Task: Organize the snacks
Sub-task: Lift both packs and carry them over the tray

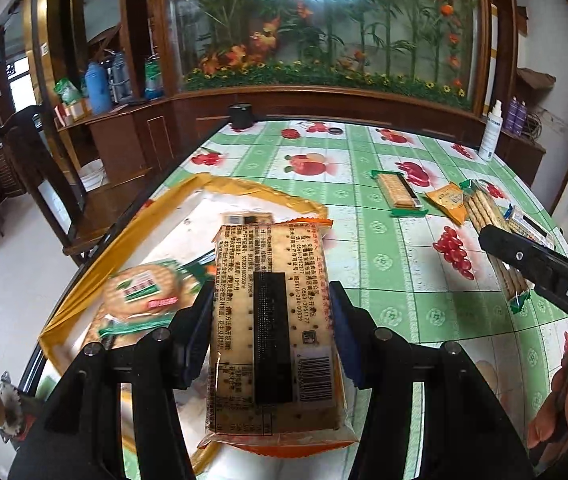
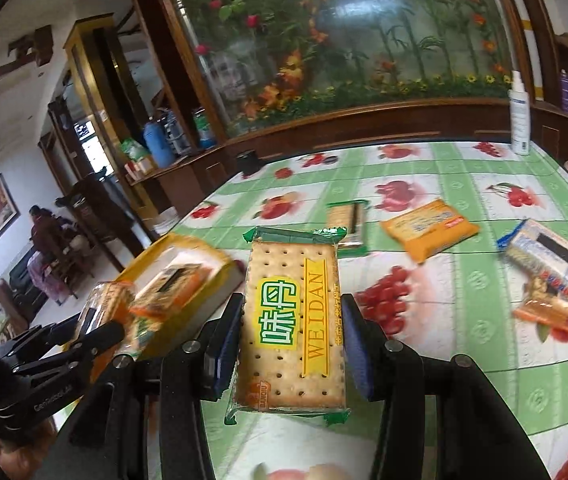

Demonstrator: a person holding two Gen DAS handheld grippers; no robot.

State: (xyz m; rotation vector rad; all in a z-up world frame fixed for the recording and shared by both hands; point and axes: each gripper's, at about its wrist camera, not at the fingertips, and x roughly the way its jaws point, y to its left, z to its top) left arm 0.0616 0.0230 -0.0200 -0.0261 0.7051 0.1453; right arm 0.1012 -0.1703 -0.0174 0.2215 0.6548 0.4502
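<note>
Orange-edged cracker pack (image 1: 271, 332) clamped in left claw (image 1: 271, 332), held above yellow-rimmed box (image 1: 243, 188) at tabletop (image 1: 384, 240) edge. Green WEIDAN pack (image 2: 292, 320) gripped in right claw (image 2: 292, 320), just beside that box. Carrying step, apparently; next, lower and release inside, clear of packs already there.

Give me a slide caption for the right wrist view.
Right gripper carries a green cracker pack toward the yellow box.

Both black plastic tongs, left (image 1: 271, 340) and right (image 2: 290, 344), carry blue pads and silver screws. One arm reads "DAS" in white.
</note>
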